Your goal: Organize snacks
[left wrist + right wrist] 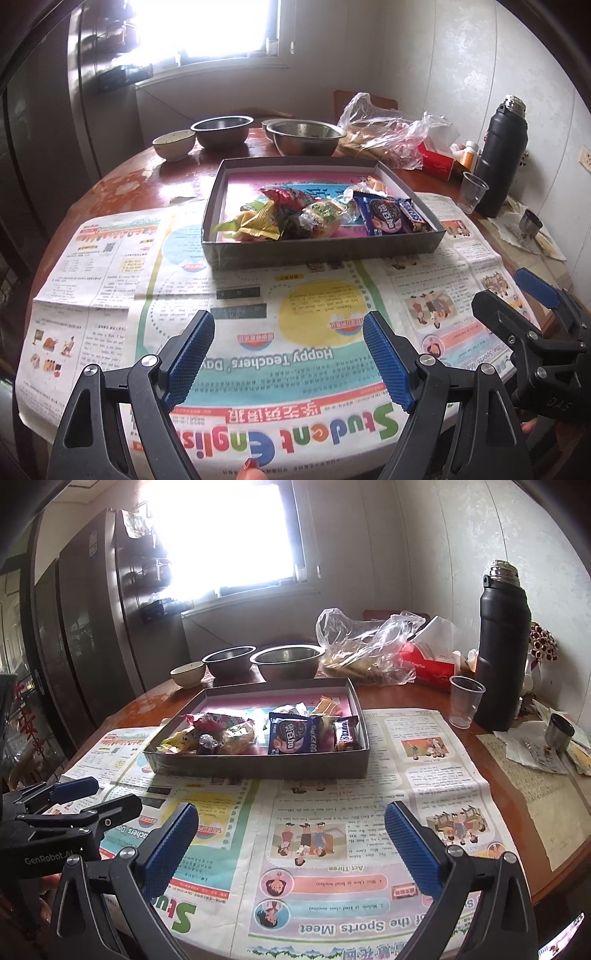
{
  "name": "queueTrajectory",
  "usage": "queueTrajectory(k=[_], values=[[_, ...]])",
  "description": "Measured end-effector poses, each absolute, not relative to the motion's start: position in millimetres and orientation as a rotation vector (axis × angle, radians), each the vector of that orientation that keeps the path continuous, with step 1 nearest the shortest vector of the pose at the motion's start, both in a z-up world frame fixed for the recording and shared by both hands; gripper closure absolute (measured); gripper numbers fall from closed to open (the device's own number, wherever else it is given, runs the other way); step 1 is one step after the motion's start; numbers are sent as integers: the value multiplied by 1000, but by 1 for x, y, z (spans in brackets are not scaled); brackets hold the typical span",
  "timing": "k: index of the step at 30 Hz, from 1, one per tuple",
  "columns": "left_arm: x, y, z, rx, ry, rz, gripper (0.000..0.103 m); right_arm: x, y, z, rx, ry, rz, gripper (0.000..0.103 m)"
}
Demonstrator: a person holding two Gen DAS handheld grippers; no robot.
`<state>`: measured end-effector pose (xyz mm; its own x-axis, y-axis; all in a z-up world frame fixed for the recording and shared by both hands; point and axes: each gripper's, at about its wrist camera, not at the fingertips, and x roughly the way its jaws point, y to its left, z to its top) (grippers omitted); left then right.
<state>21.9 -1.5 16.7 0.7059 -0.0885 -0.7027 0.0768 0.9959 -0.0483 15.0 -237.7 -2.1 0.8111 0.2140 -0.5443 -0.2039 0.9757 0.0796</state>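
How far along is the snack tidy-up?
Looks mostly done: the snack packets all lie inside the box, including the Oreo pack, and I see none loose on the newspaper. Nothing is in hand: the left tool and the right tool are both open and empty over the newspaper. What may be left is neatening the heap inside the box.

We look forward from both wrists, low over the surface [122,192] near its front edge, toward the window [225,535]. Both views share the snack box [406,245], newspaper [332,812], bowls and flask [502,646].
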Motion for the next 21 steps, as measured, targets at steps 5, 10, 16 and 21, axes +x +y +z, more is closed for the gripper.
queueTrajectory(k=[5, 10, 16, 21], values=[[16, -2, 12, -22, 794, -74, 19, 7, -236, -4, 20, 586, 226, 1], [12, -5, 11, -18, 793, -70, 19, 3, -238, -8, 35, 593, 224, 1], [12, -8, 9, -13, 801, -71, 19, 3, -239, -9, 37, 593, 222, 1], [13, -10, 7, -6, 807, -73, 19, 4, -238, -12, 31, 603, 228, 1]])
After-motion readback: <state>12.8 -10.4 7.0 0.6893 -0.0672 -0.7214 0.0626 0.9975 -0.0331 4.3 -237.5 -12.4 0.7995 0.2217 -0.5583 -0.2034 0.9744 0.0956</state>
